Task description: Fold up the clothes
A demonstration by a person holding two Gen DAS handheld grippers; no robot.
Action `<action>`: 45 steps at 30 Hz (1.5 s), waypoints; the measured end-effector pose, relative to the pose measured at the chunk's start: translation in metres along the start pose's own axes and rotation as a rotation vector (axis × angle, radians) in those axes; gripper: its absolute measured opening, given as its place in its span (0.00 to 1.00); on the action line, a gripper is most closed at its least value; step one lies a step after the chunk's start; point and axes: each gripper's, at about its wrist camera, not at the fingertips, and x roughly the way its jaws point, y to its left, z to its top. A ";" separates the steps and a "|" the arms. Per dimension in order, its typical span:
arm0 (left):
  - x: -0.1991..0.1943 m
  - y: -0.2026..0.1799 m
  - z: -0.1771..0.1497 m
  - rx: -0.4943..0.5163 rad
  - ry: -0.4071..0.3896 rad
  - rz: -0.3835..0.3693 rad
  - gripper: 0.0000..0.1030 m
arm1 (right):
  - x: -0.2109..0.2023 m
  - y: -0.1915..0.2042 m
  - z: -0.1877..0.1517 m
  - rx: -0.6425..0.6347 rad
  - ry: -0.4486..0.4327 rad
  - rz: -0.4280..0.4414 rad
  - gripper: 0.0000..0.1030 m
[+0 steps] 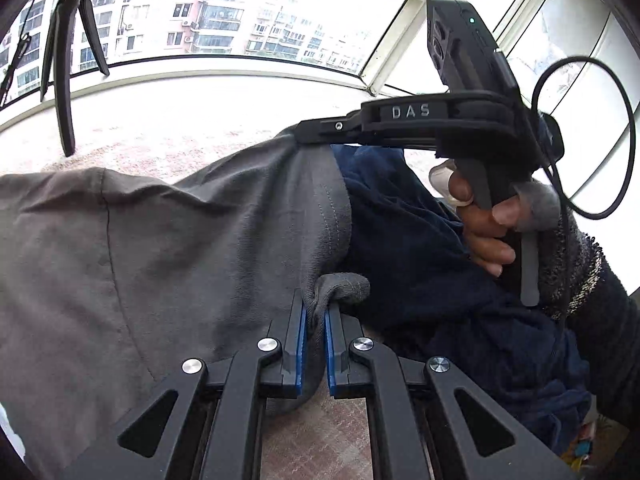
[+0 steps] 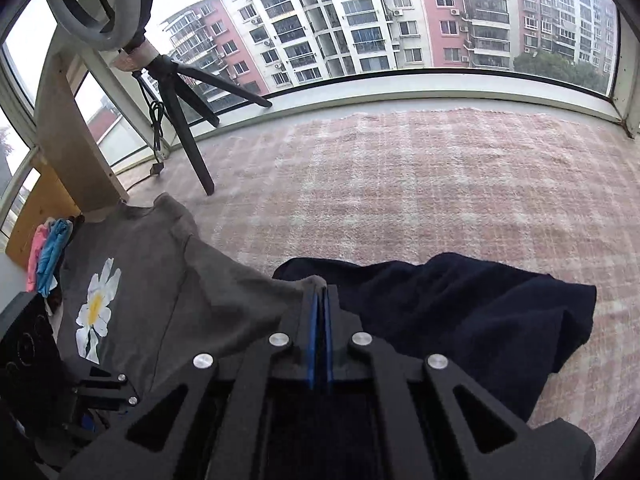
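The grey shirt (image 1: 168, 264) lies partly on the pink checked rug (image 2: 420, 184) by the window, and both tools hold it. In the left wrist view the left tool (image 1: 316, 320) has its blue pads pinching a bunched fold of the shirt's edge, cloth bulging up between and above the fingers. The right tool (image 2: 321, 300) shows in the same view from the side, its black fingers pressed together on the shirt's upper hem, which hangs taut from that point; the person's hand (image 1: 486, 228) grips its handle, with a grey knit cuff and dark sleeve behind (a black cable loops off the handle's rear).

In the right wrist view the blue pads stand almost touching, with a thin grey edge of the shirt caught at their tips. A white flower (image 2: 96, 312) with a yellow centre is printed on the shirt's front. Just right of the shirt, touching it, a navy garment (image 2: 460, 308) lies crumpled on the rug. At the far left edge some pink and blue cloths (image 2: 46, 256) sit heaped beside a wooden board (image 2: 76, 152). A black tripod (image 2: 188, 120) stands on the rug near the window, with apartment blocks (image 2: 360, 20) outside. No containers are in view.
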 end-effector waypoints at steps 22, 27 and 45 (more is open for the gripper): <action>-0.147 0.103 -0.082 -0.190 0.005 0.340 0.34 | 0.008 0.145 0.008 -0.182 0.070 0.124 0.15; -0.121 0.110 -0.046 -0.130 0.016 0.262 0.34 | 0.007 0.134 -0.063 -0.132 0.172 0.099 0.15; -0.352 0.157 -0.142 -0.230 -0.087 0.627 0.31 | -0.043 0.149 -0.087 -0.089 0.106 0.134 0.14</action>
